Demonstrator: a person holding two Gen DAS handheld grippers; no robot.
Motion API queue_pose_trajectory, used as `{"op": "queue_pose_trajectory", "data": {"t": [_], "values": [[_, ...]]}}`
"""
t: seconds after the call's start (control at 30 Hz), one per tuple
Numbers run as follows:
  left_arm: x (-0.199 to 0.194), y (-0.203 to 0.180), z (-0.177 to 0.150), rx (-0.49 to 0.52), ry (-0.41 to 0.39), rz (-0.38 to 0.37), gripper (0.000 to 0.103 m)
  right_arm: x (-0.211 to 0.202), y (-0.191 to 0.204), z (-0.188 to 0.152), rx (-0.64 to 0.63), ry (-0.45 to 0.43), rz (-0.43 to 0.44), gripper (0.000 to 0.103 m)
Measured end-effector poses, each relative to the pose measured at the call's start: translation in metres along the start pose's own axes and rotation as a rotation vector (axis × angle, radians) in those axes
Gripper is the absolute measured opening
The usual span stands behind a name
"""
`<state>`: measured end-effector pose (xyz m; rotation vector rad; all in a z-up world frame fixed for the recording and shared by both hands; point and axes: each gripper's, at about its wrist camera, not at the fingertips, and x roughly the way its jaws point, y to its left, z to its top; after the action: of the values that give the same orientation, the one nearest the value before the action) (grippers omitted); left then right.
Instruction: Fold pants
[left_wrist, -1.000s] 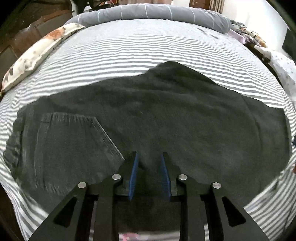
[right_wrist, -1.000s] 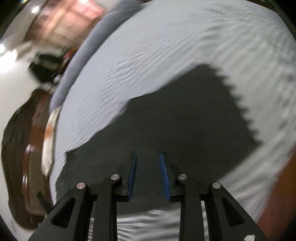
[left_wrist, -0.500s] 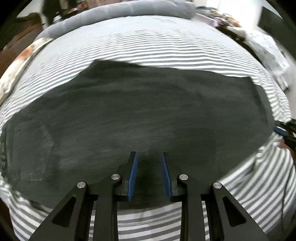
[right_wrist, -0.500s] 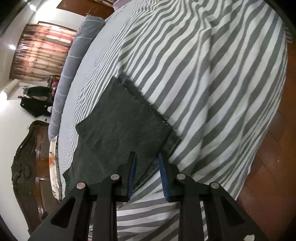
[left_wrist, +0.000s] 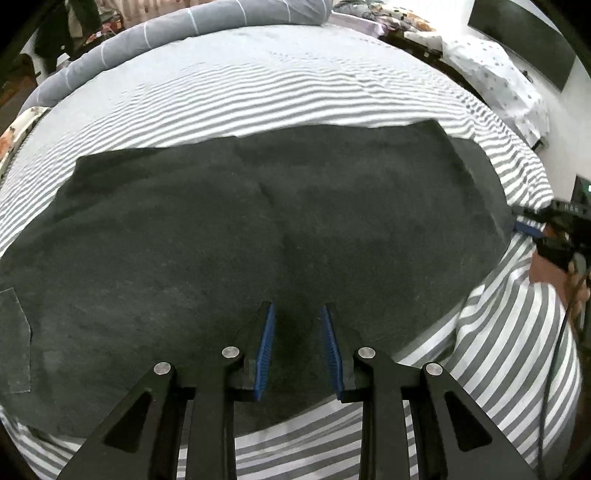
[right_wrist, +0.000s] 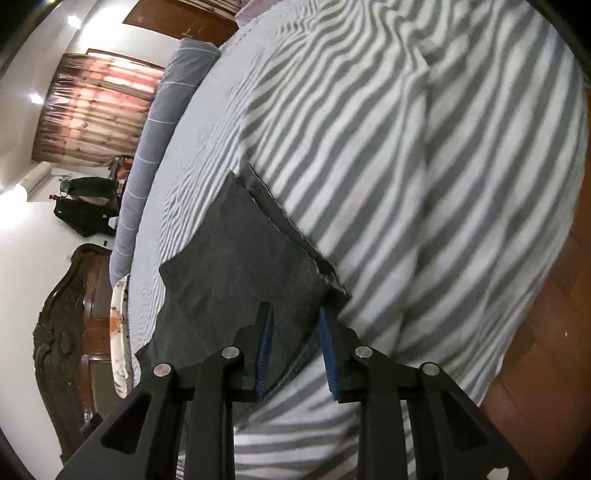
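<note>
Dark grey pants (left_wrist: 258, 229) lie flat across the striped bed, one leg folded over the other, leg ends to the right. A back pocket (left_wrist: 13, 339) shows at the far left. My left gripper (left_wrist: 297, 321) is open and empty, just above the pants' near edge at mid-length. My right gripper (right_wrist: 295, 325) is open over the near corner of the leg ends (right_wrist: 258, 266), its pads straddling the hem; it also shows in the left wrist view (left_wrist: 532, 225) at the pants' right edge.
The bed has a grey-and-white striped sheet (left_wrist: 295, 92). A grey bolster (left_wrist: 184, 33) lies along the far side and a floral pillow (left_wrist: 14, 129) at the left. A wooden headboard (right_wrist: 62, 332) and wooden floor (right_wrist: 546, 332) flank the bed.
My left gripper has moved right along the pants, from the pocket area to mid-leg. My right gripper has swung to the leg ends and come closer to the hem corner.
</note>
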<state>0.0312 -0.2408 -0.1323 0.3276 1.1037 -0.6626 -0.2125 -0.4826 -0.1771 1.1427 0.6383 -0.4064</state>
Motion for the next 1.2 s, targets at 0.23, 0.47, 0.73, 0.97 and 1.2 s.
{"op": "queue_pose_trajectory", "data": {"t": [0.23, 0.47, 0.73, 0.97, 1.2], "values": [[0.008, 0.004, -0.009, -0.014, 0.022, 0.0, 0.028, -0.011, -0.015, 0.004, 0.013, -0.053, -0.029, 0.022], [0.011, 0.003, -0.009, -0.016, 0.018, 0.002, 0.028, -0.01, -0.026, 0.009, 0.008, -0.016, 0.031, 0.021], [0.011, 0.003, -0.01, -0.008, 0.016, 0.006, 0.029, 0.005, -0.019, -0.001, -0.014, 0.052, 0.131, 0.022], [0.011, 0.003, -0.01, -0.011, 0.023, -0.001, 0.03, 0.003, -0.015, 0.006, 0.02, 0.015, 0.123, 0.01], [0.013, 0.003, -0.011, -0.007, 0.02, -0.013, 0.033, -0.015, 0.025, 0.003, -0.039, -0.013, 0.153, 0.009]]}}
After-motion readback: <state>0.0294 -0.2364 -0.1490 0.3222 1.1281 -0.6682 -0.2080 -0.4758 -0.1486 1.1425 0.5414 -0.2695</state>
